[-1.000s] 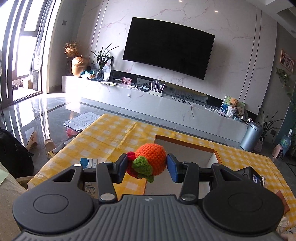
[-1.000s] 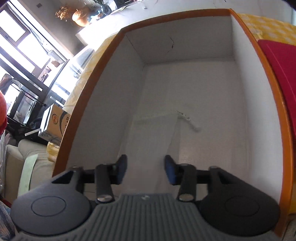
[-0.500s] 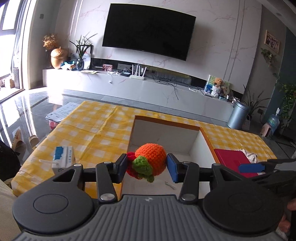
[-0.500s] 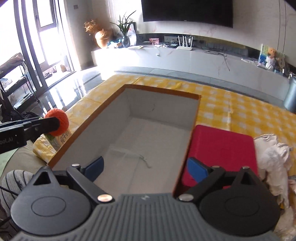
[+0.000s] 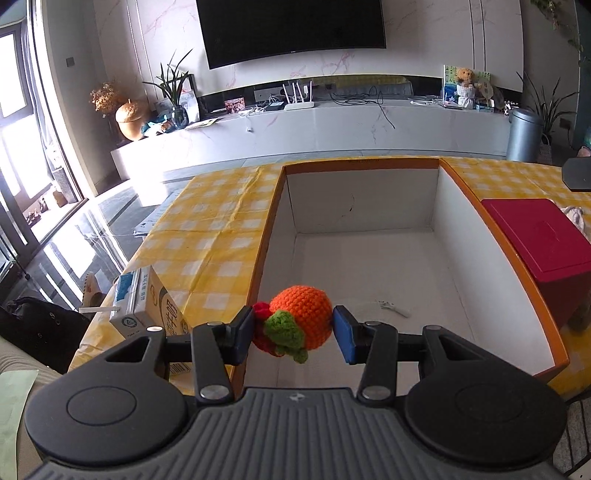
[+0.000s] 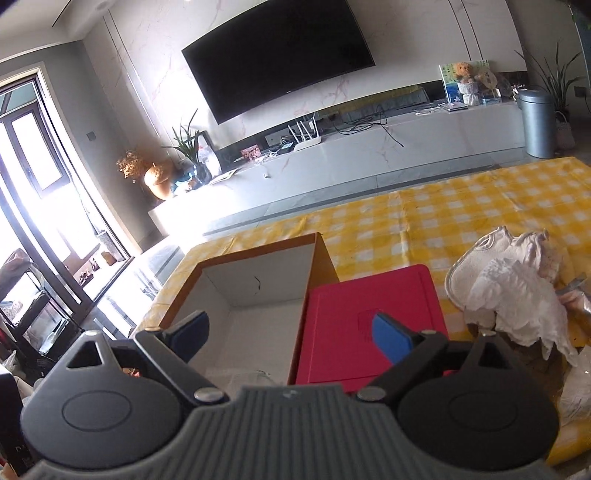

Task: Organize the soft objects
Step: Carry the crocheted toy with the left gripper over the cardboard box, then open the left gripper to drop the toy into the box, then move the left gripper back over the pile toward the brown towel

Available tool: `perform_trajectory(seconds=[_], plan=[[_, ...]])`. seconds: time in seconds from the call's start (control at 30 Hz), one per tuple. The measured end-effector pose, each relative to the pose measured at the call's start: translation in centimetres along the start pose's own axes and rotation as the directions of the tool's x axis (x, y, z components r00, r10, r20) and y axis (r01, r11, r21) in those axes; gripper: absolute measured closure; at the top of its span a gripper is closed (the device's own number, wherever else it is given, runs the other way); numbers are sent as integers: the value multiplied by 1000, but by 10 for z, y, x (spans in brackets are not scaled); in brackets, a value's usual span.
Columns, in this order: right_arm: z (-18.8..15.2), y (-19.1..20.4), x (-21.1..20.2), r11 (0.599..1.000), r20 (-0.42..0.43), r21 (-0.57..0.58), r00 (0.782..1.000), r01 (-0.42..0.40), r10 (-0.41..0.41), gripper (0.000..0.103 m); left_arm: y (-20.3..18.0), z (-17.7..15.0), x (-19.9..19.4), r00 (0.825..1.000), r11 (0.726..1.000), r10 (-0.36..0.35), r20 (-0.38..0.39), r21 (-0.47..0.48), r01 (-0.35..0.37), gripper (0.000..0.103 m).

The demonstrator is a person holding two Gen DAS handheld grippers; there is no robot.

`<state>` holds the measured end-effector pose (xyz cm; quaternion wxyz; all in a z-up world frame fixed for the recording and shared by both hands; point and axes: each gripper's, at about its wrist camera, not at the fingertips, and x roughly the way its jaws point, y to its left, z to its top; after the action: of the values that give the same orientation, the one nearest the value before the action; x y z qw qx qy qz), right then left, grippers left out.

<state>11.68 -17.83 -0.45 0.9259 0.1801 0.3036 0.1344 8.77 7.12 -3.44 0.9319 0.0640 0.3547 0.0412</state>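
While printed characters blur on the carton (image 5: 147, 310), the left hand-held gripper (image 5: 293, 328) clamps the crocheted orange (image 5: 301, 315).

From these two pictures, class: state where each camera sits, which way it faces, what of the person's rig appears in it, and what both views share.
Left wrist: sits behind the left gripper, facing forward and down into the open box; its blue fingers clamp a crocheted orange toy.
Right wrist: sits behind the right gripper, held higher, facing the TV wall across the table; its fingers spread wide, holding nothing.
Shared: the box, red lid, yellow checked cloth, television.
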Motion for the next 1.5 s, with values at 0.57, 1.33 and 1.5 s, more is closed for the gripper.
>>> perform_trajectory(seconds=[0.57,1.33,1.5], plan=[[-1,-10,-16,999,4,33,1000,20,-20,9,-8,12,-42,975,995,78,206,52,-90,2],[11,-175,-121,861,-48,-161,868,482,-494,8,-96,45,-62,950,959,-249,188,185,215,2],[1,-188,-109,898,-139,-202,897,390,-420,8,-141,51,-55,920,899,-381,88,267,347,2]])
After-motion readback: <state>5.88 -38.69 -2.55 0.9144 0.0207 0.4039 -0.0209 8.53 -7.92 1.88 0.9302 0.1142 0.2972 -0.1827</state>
